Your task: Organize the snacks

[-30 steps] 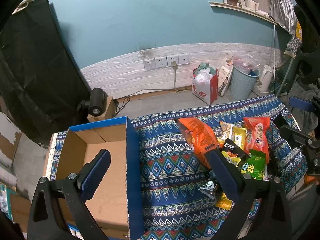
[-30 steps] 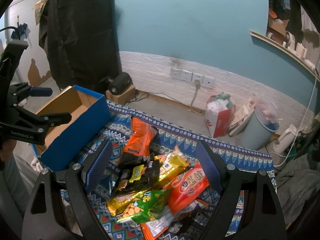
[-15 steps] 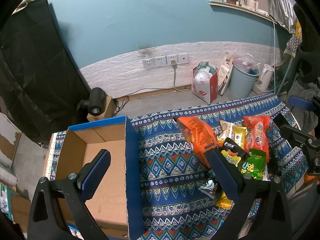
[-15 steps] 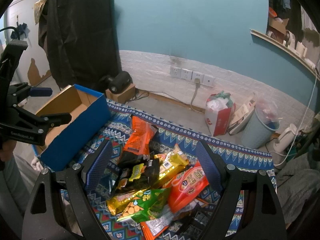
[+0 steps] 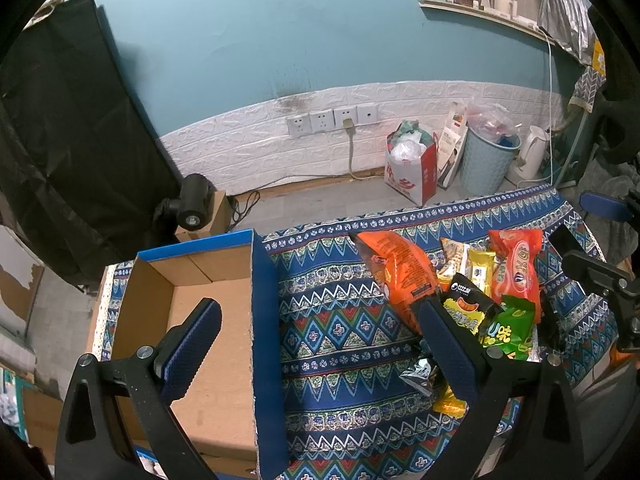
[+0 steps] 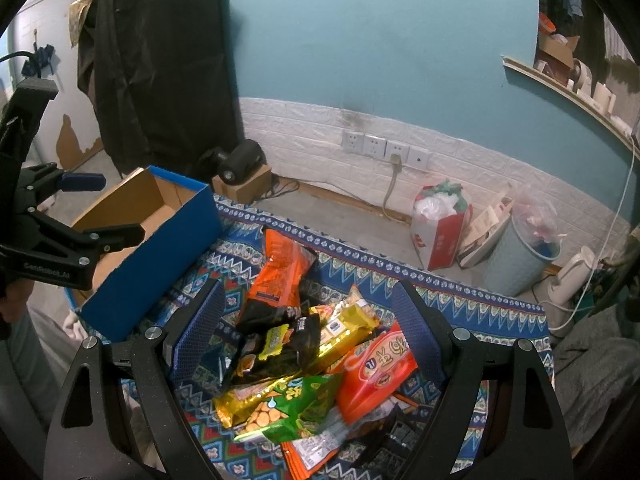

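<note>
Hovering with jaws spread wide and empty, the right gripper (image 6: 306, 322) stands over the heap of foil snack packets (image 6: 308, 356) on the patterned blue cloth (image 5: 340, 320), the left gripper (image 5: 316, 344), equally wide and empty, by the blue-sided cardboard box (image 5: 262, 320); pinching one top packet alone seems soundest.

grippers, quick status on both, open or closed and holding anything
Left claw: open, holding nothing, over the edge of the blue box.
Right claw: open, holding nothing, above the snack pile.
</note>
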Available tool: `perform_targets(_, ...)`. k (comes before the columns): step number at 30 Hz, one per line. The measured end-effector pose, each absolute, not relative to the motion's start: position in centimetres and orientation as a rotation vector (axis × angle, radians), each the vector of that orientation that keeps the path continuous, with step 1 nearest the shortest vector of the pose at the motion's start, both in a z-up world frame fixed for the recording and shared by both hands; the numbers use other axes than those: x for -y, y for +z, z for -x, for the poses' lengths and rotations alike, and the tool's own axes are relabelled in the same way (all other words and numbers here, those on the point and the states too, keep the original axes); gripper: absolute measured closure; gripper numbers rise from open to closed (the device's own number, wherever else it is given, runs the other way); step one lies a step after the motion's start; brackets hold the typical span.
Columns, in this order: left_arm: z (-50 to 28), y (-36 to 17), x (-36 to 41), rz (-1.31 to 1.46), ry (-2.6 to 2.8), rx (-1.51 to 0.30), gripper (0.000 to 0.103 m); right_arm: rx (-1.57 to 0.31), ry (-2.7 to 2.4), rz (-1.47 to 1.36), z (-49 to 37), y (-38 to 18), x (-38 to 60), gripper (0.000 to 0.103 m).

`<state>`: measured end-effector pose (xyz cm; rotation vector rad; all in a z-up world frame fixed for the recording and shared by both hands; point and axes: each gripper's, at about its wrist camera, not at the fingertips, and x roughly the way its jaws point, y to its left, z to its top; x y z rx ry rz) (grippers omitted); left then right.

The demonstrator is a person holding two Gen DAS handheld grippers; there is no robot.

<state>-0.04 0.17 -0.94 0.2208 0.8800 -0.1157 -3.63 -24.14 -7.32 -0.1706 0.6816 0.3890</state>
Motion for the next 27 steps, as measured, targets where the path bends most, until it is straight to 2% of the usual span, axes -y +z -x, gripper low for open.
perform_targets(27, -1.4, -1.9, 1.5, -0.224, -0.146, -0.919, 0.003, -0.718, 0.35, 0.167, 2.9, -7.2, 25.7, 0.019)
